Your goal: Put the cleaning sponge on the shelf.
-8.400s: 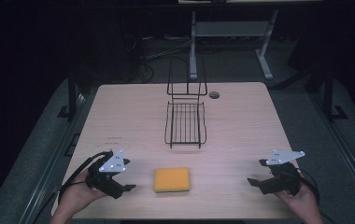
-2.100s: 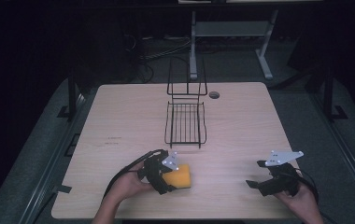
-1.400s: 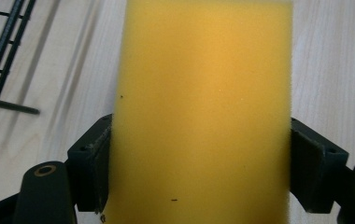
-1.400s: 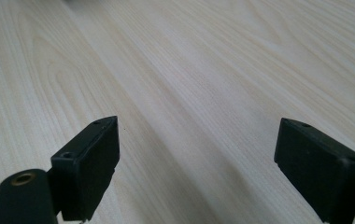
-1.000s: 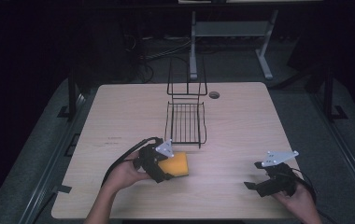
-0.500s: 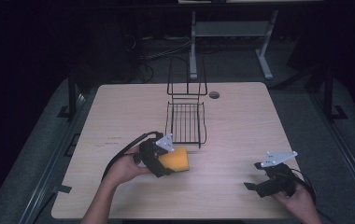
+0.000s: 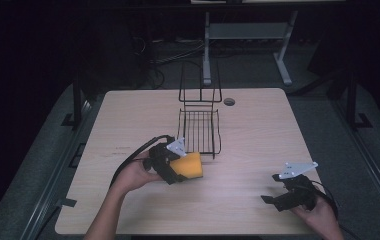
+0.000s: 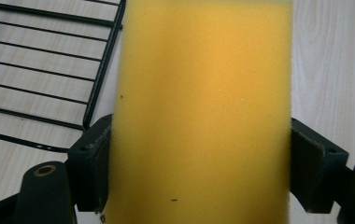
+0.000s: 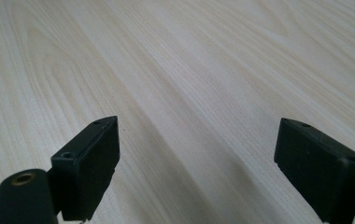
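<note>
The left gripper [image 7: 175,167] was clamped on a yellow sponge [image 7: 189,165], its two black jaws pressing the sponge's opposite sides, as the left gripper view showed, where the sponge [image 8: 201,112] stood up between them and reached past their tips. Held clear of the wooden table [image 7: 258,130], the sponge sat just in front of the near edge of the black wire rack [image 7: 199,131], slightly to the rack's left corner. Part of the rack's wire grid [image 8: 40,70] lay beside the sponge on the tabletop. The person's left hand [image 7: 134,175] gripped the tool from the near side. Well to the right of the rack, near the table's front edge, the right gripper [image 7: 290,192] rested low with its jaws spread wide apart and nothing between them, bare wood [image 9: 189,93] ahead.
</note>
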A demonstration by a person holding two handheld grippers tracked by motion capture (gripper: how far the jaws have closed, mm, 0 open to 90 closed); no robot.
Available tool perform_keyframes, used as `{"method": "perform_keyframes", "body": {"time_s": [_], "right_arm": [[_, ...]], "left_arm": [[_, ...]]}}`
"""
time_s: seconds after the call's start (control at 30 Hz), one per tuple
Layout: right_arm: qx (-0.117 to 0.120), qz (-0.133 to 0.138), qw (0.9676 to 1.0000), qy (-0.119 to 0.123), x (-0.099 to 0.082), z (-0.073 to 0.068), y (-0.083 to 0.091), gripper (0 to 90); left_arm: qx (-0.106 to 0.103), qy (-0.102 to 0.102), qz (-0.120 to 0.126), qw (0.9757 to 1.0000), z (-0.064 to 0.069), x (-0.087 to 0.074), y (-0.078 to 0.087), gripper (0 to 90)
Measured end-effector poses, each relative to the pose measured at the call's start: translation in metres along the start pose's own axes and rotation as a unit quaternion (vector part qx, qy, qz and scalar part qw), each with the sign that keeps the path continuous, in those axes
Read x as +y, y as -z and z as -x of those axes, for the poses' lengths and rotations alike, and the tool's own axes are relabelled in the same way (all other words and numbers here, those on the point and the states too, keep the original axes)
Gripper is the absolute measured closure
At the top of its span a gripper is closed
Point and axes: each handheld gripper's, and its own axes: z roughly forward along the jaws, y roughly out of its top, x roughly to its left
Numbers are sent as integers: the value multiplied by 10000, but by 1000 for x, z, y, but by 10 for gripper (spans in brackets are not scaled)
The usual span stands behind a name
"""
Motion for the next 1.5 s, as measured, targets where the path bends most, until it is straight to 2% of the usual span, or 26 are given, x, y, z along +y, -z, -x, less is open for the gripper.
{"method": "perform_keyframes", "body": {"time_s": [0.7, 0.73, 1.5], "right_arm": [[8, -34, 10000, 42, 1, 0, -3, 140], [6, -36, 10000, 44, 1, 0, -3, 140], [30, -50, 10000, 60, 2, -1, -3, 140]], "left_arm": [[-6, 124, 66, 9999, -14, -2, -2, 213], [1, 63, 10, 10000, -15, -1, -2, 213], [71, -35, 12, 10000, -29, 15, -2, 213]]}}
